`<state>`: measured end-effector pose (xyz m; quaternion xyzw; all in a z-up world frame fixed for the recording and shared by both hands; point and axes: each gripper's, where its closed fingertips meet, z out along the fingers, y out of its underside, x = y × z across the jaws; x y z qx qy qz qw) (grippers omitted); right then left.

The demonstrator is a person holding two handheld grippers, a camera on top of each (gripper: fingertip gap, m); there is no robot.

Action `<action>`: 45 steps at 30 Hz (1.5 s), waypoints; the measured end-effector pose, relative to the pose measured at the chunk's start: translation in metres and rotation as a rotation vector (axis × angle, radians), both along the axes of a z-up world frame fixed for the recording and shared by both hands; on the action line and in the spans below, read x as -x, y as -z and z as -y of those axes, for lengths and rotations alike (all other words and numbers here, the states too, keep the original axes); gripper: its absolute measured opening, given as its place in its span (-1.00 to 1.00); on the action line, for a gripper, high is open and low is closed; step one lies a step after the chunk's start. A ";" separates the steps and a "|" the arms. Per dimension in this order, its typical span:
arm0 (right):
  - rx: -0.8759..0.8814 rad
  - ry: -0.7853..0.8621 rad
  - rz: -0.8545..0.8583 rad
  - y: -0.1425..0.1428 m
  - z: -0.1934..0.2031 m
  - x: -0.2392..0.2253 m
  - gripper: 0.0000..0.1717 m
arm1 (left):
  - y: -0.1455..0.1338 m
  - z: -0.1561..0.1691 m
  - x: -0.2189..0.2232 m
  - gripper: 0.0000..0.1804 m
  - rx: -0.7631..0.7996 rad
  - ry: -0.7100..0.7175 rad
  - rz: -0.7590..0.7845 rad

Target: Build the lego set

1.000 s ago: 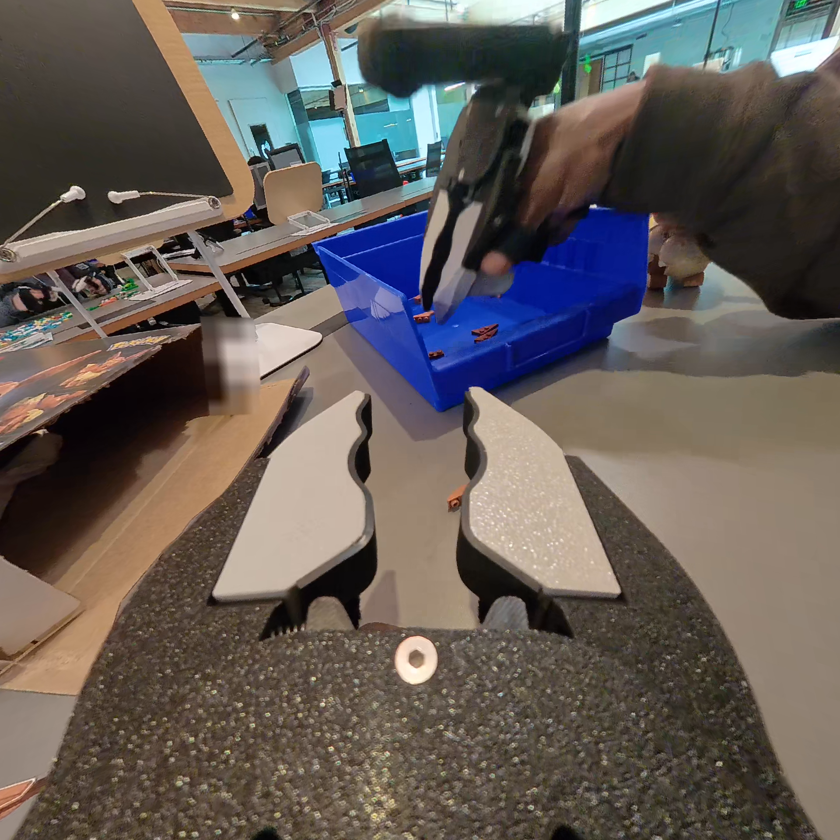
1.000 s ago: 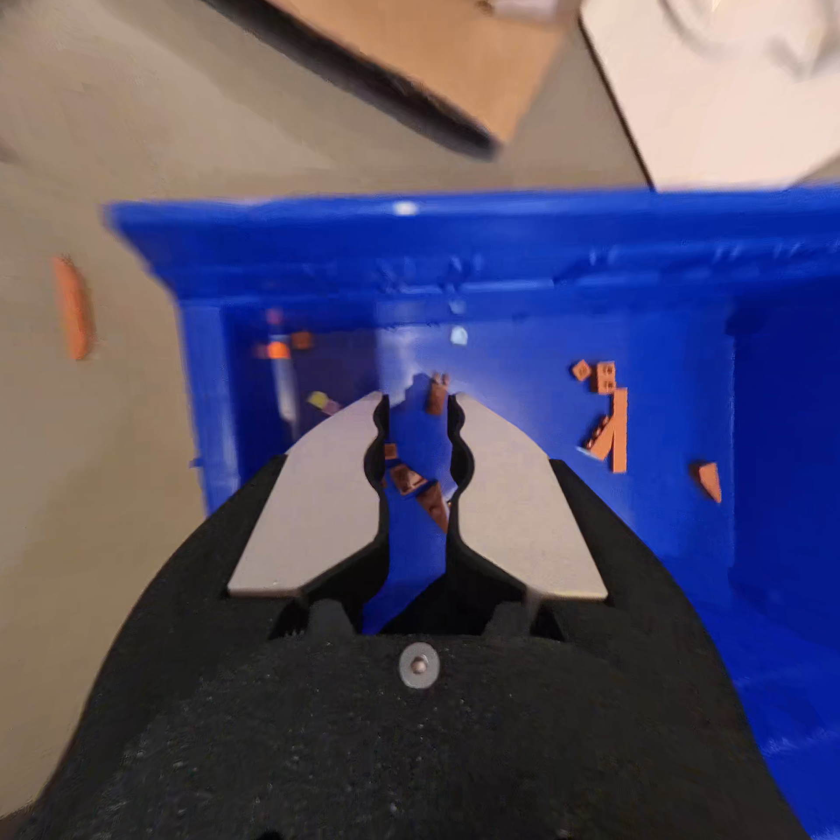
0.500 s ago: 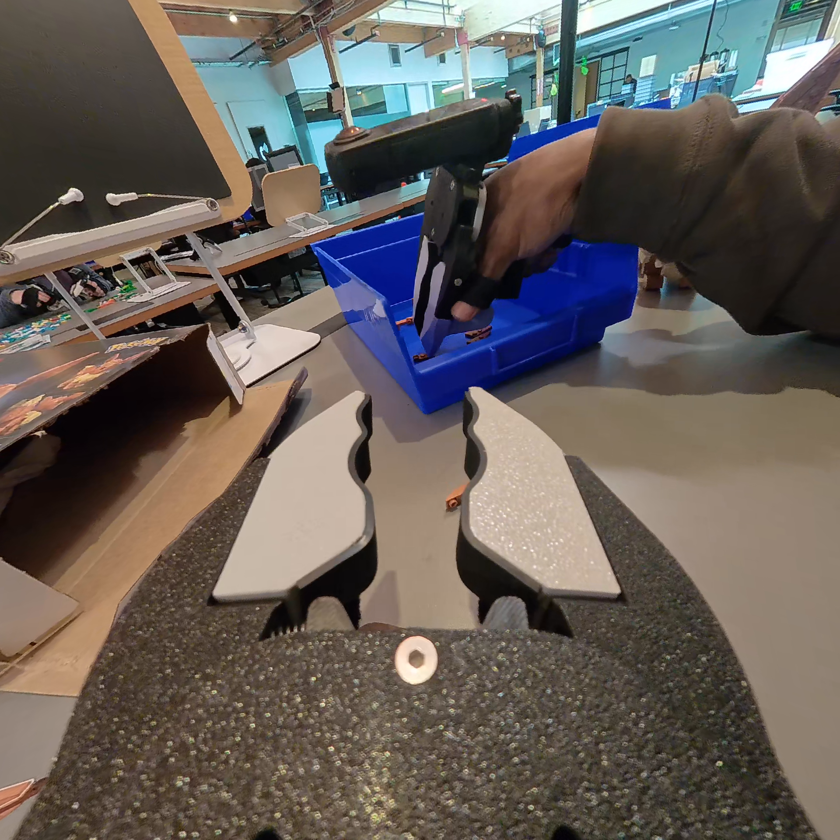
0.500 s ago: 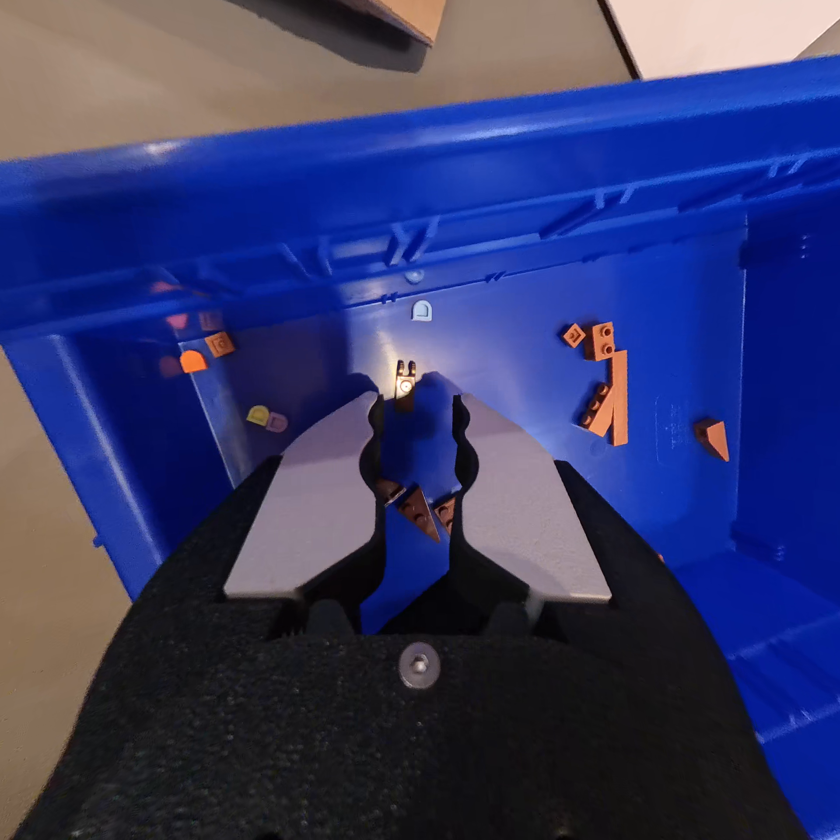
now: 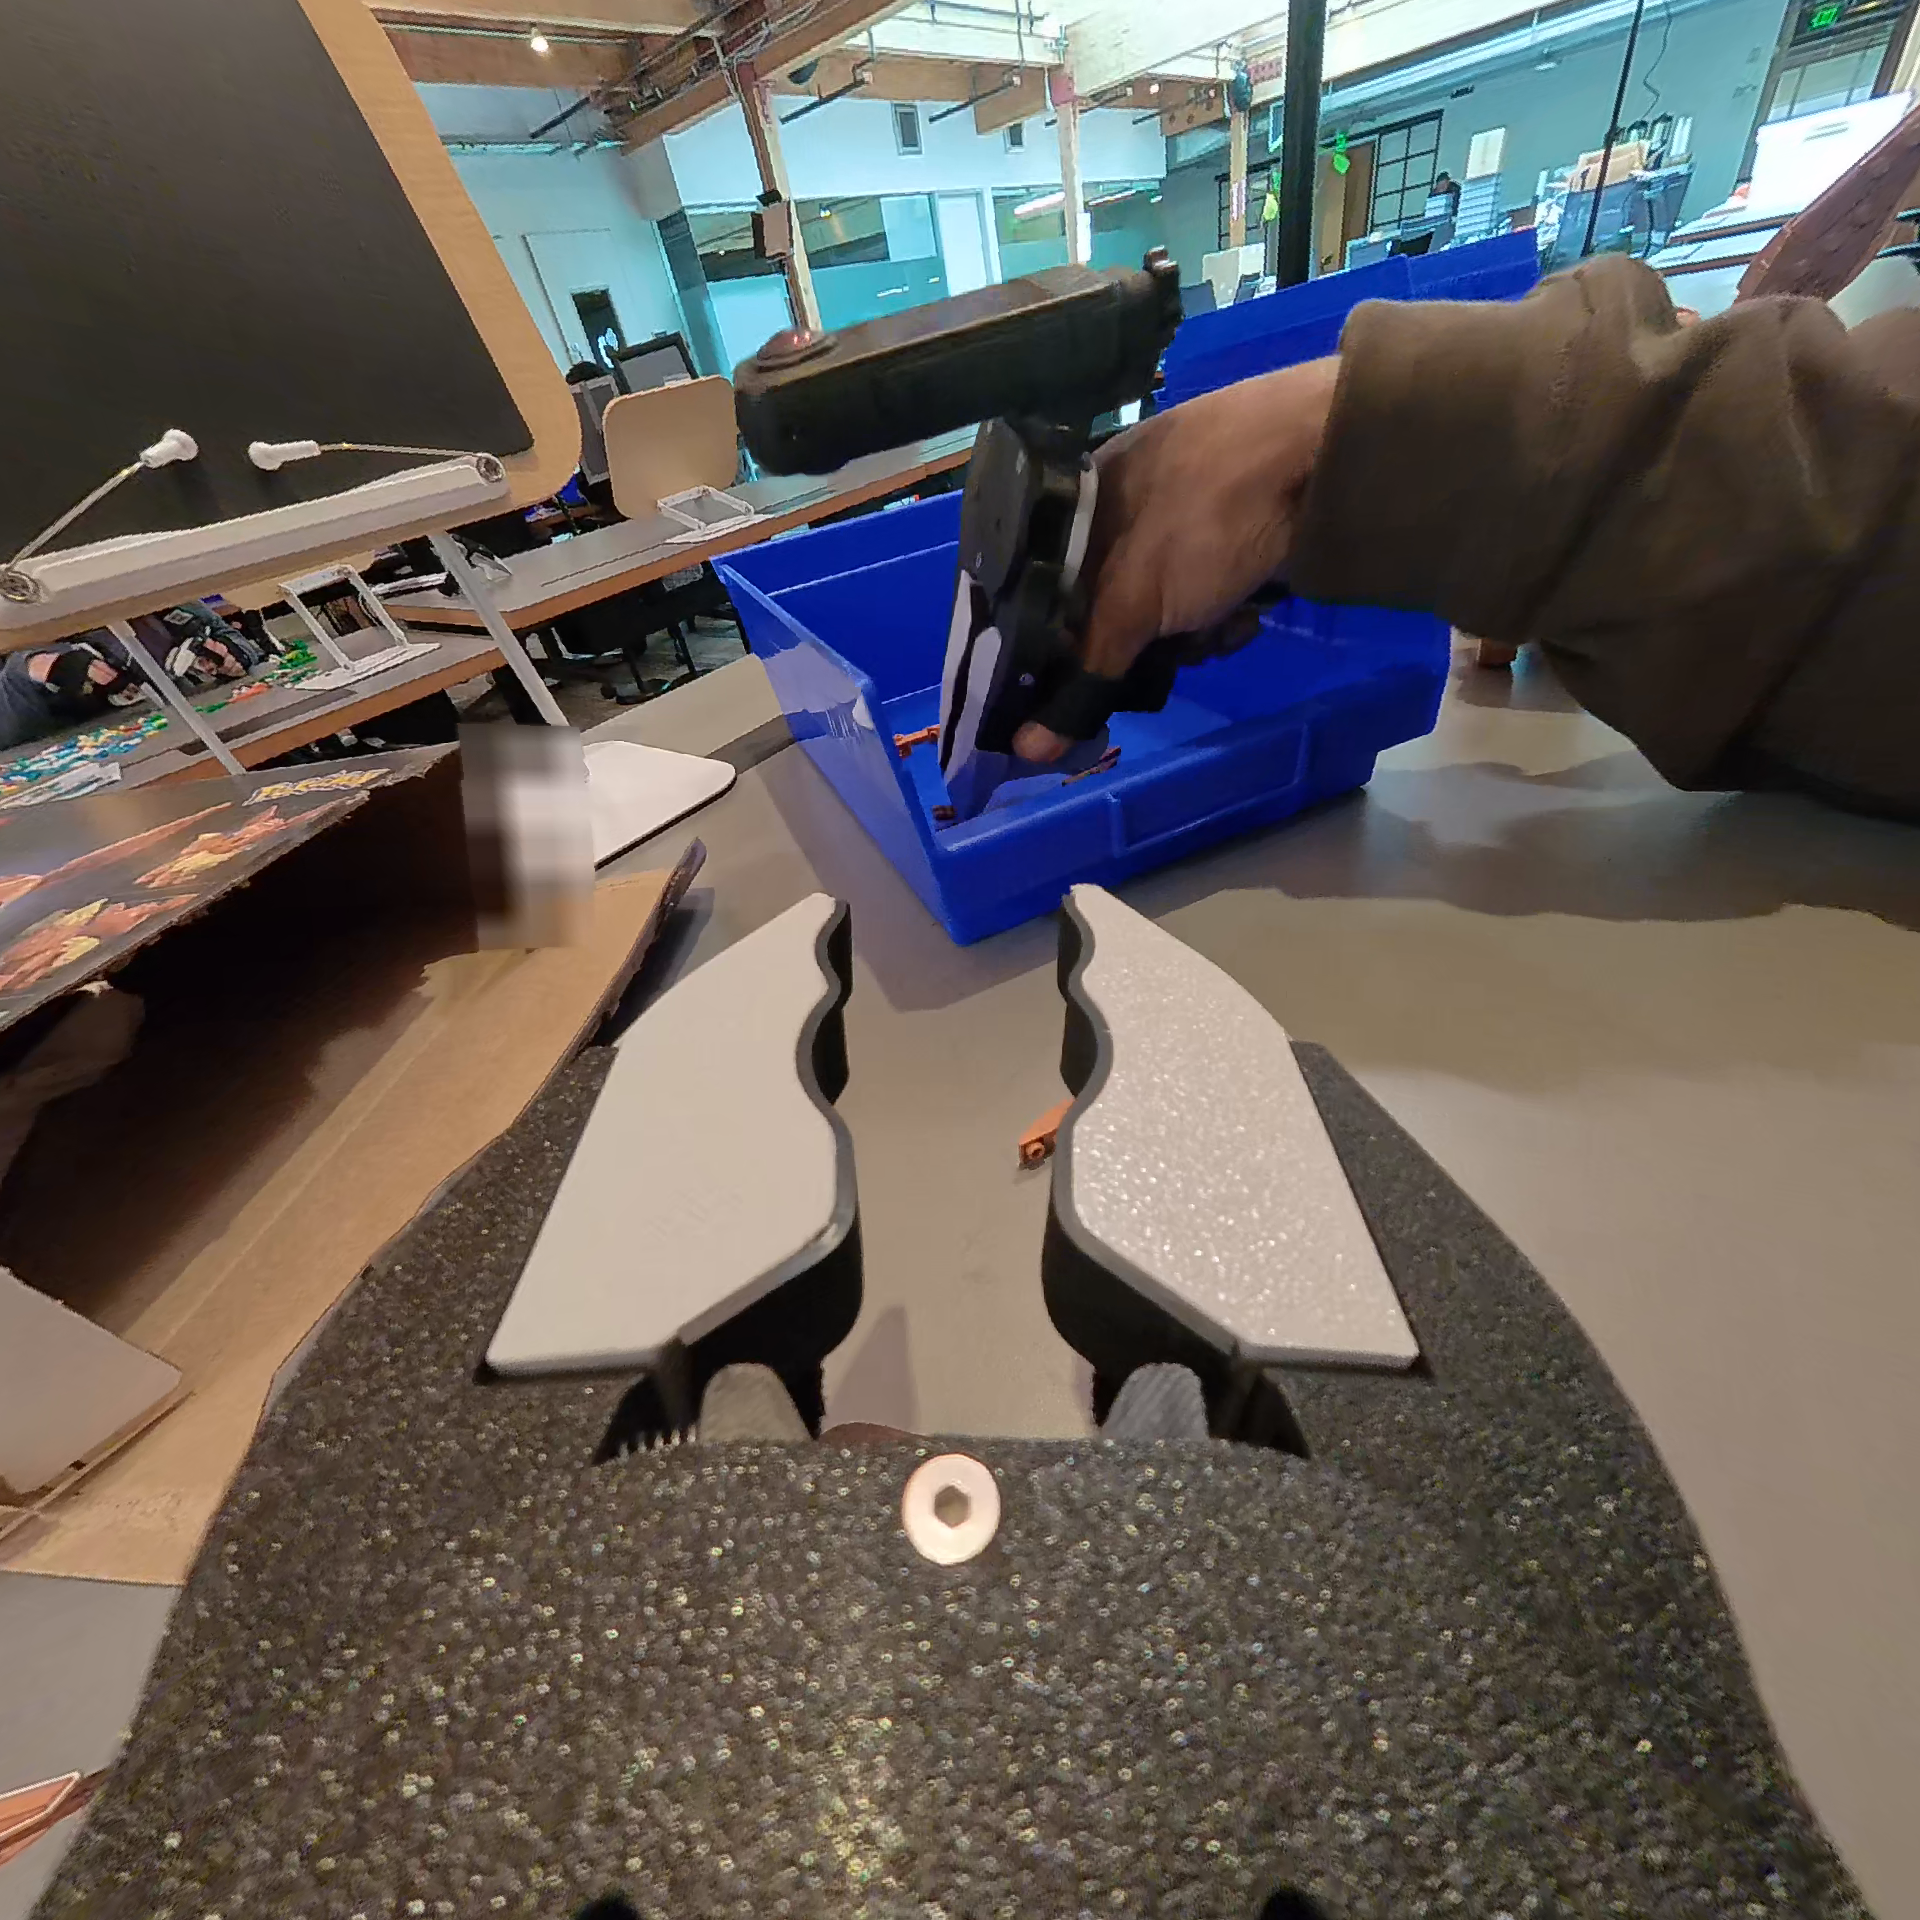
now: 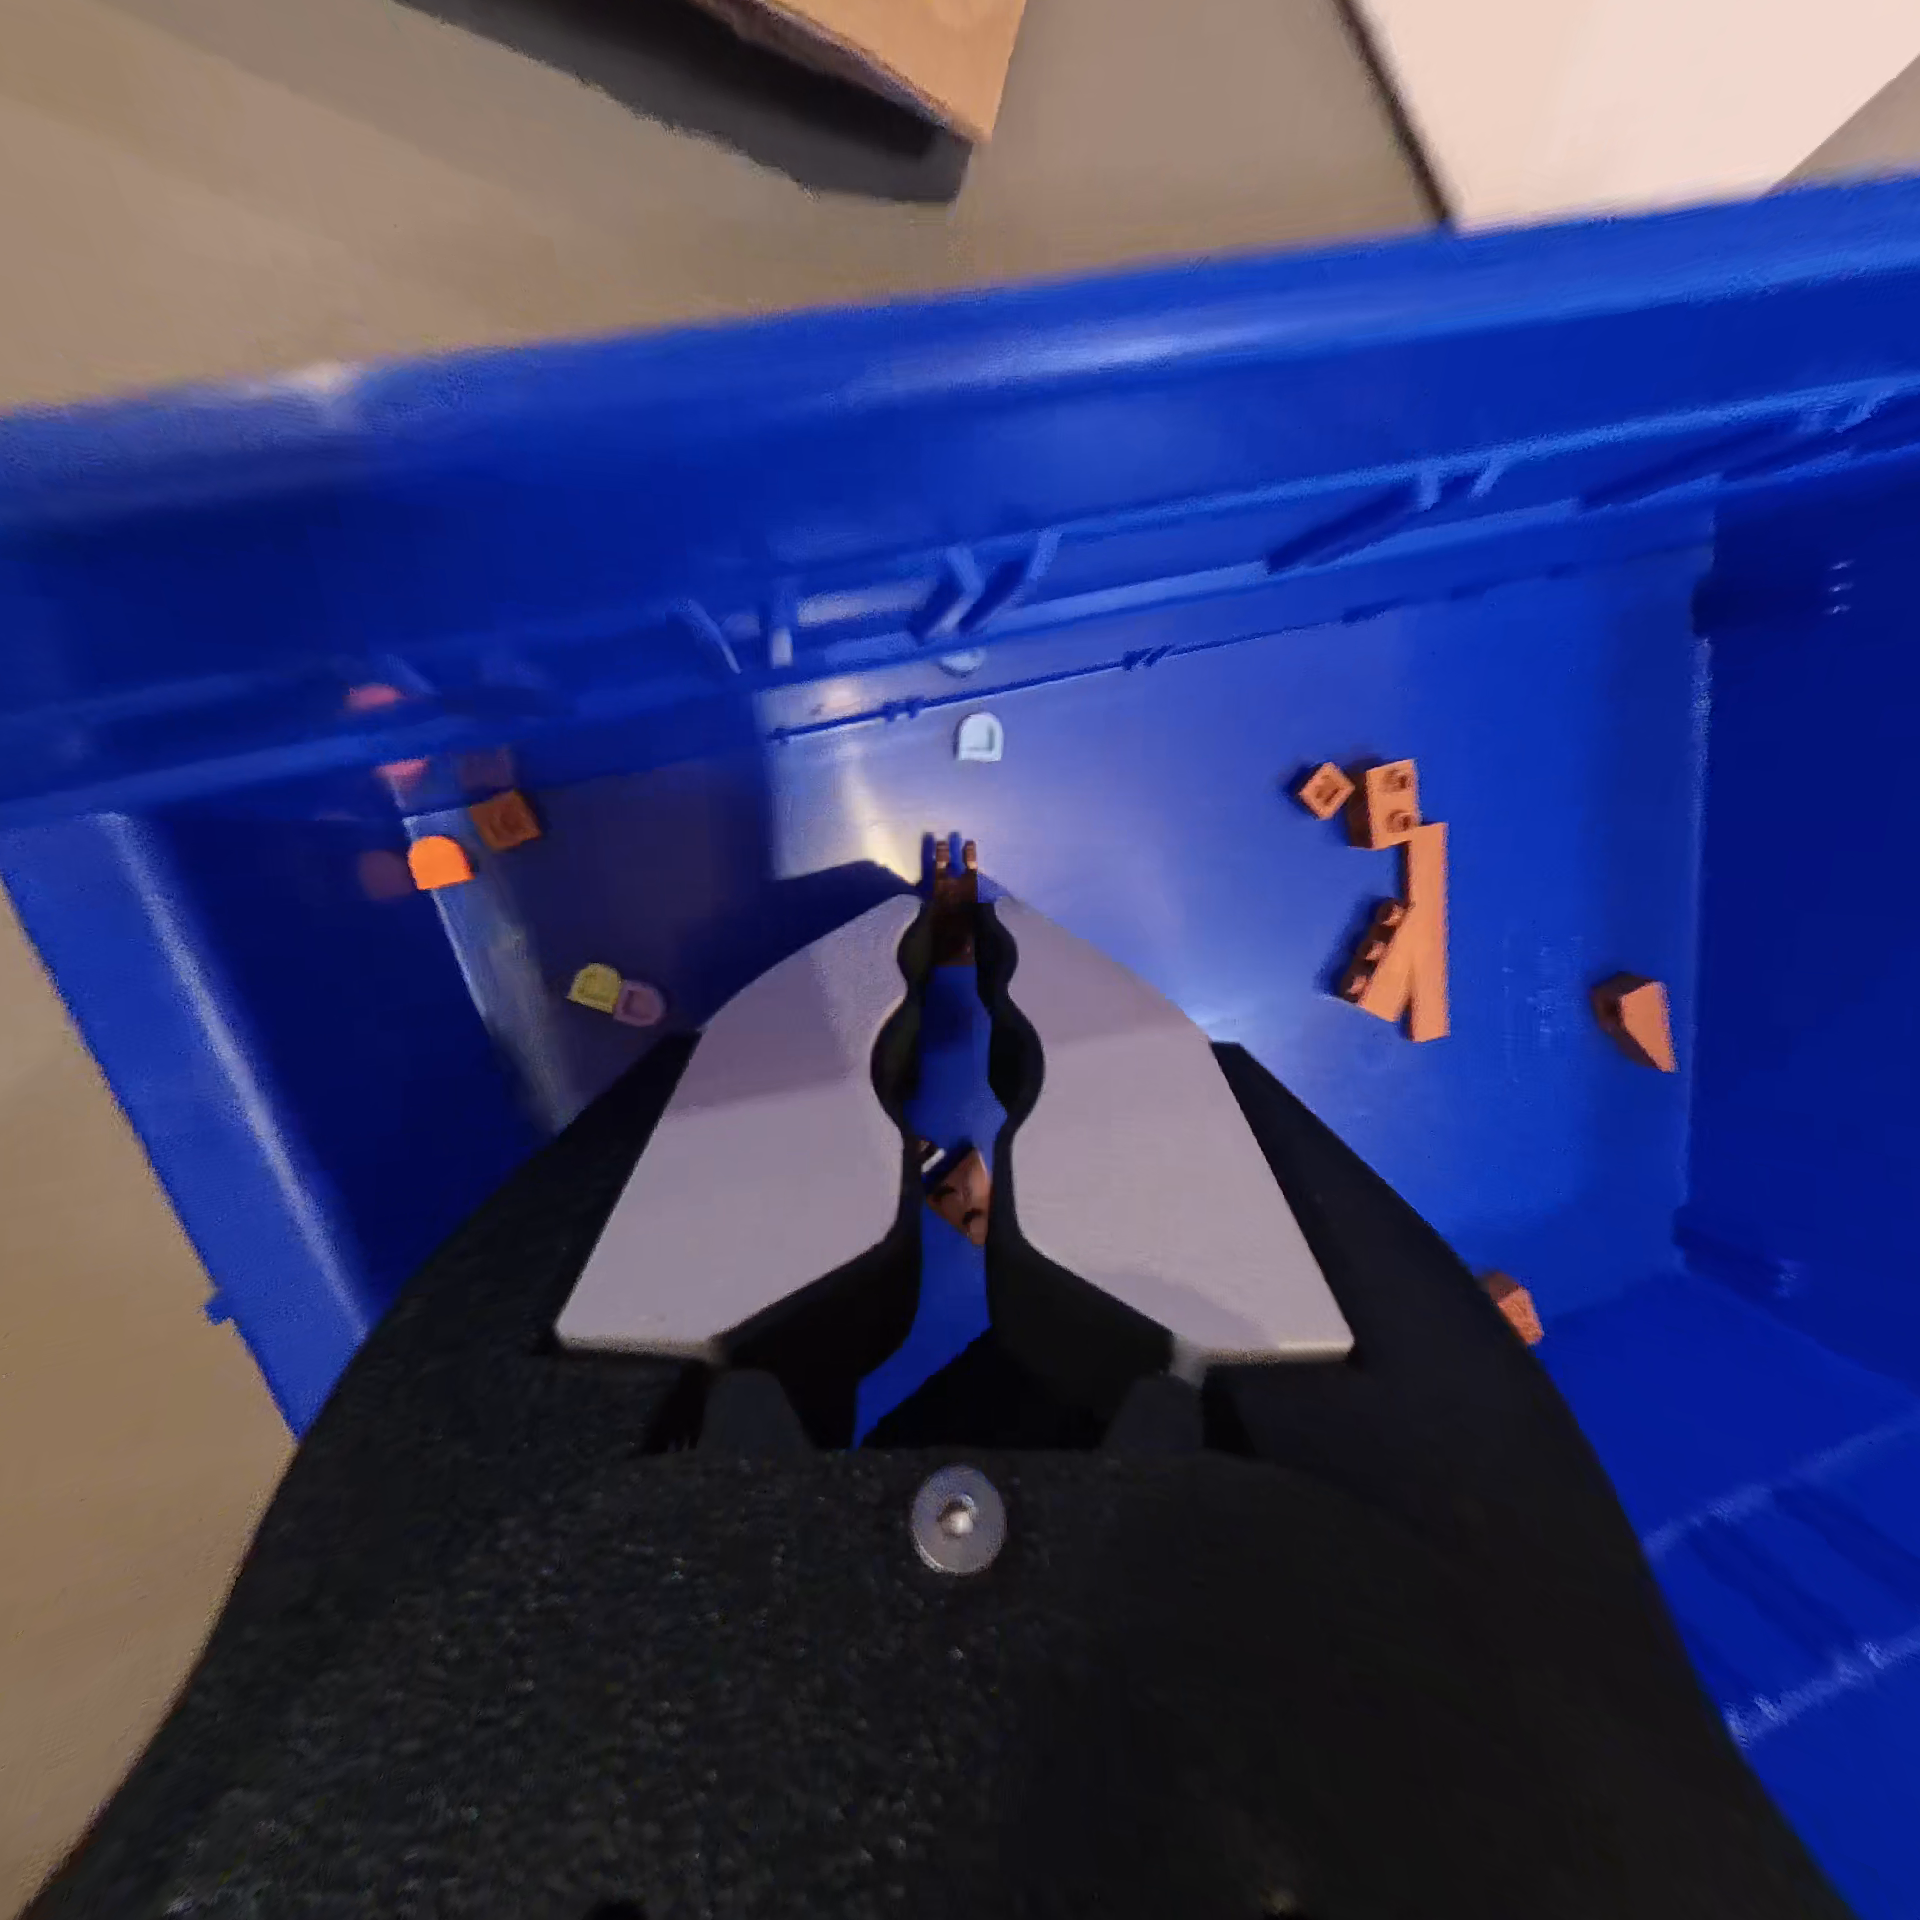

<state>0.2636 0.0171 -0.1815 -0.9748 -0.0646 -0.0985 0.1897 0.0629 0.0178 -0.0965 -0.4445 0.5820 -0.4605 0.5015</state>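
Note:
My right gripper reaches down into a blue bin and is shut on a small dark-brown clip-shaped brick, which sticks out past the fingertips. In the left wrist view the right gripper points down into the bin, held by a hand in a brown sleeve. My left gripper is open and empty, low over the grey table. A small orange brick lies on the table beside its right finger.
Several loose orange and brown bricks lie on the bin floor, with small coloured tiles at its left. A printed cardboard box lies left of my left gripper. A white stand base sits behind it.
My right gripper moved down into the bin and its jaws closed on the small brown brick that lay ahead of the tips. The left gripper has not moved.

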 end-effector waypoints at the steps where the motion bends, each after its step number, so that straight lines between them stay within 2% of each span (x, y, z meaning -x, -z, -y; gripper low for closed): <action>1: -0.037 -0.014 0.014 -0.009 -0.003 0.003 -0.91 | 0.000 -0.001 0.000 -0.58 0.005 -0.002 0.000; 3: -0.134 -0.106 -0.009 -0.034 -0.010 0.026 -0.92 | -0.001 -0.003 0.000 -0.58 0.019 -0.009 -0.001; 6: -0.279 -0.340 -0.144 -0.077 -0.010 0.094 -0.92 | -0.002 -0.009 0.001 -0.59 0.049 -0.026 0.000; 8: -0.297 -0.486 -0.226 -0.088 -0.001 0.144 -0.92 | -0.002 -0.014 0.001 -0.59 0.072 -0.042 0.000; 11: -0.255 -0.610 -0.216 -0.079 0.005 0.192 -0.92 | -0.003 -0.022 0.002 -0.59 0.108 -0.071 0.006; 14: -0.184 -0.710 -0.291 -0.058 0.012 0.237 -0.92 | -0.004 -0.032 0.003 -0.59 0.134 -0.106 0.010; 19: -0.075 -0.770 -0.322 -0.014 0.019 0.271 -0.92 | -0.006 -0.050 0.006 -0.59 0.197 -0.170 0.020; 21: -0.024 -0.783 -0.275 0.005 0.022 0.275 -0.91 | -0.005 -0.053 0.006 -0.59 0.220 -0.173 0.016; 23: -0.036 -0.791 -0.250 0.010 0.020 0.279 -0.91 | -0.005 -0.054 0.006 -0.59 0.226 -0.174 0.018; 30: -0.031 -0.760 -0.233 0.006 0.018 0.267 -0.84 | -0.004 -0.051 0.006 -0.59 0.210 -0.166 0.013; 36: -0.137 -0.697 -0.234 -0.044 0.013 0.231 -0.82 | -0.004 -0.050 0.006 -0.59 0.211 -0.160 0.013; 40: -0.229 -0.548 -0.109 -0.091 0.014 0.160 -0.80 | -0.004 -0.049 0.006 -0.59 0.209 -0.153 0.011; 43: -0.272 -0.341 0.049 -0.126 0.026 0.082 -0.81 | -0.004 -0.047 0.005 -0.59 0.201 -0.149 0.008; 45: -0.266 -0.211 0.146 -0.139 0.038 0.034 -0.81 | -0.004 -0.045 0.004 -0.59 0.188 -0.143 0.009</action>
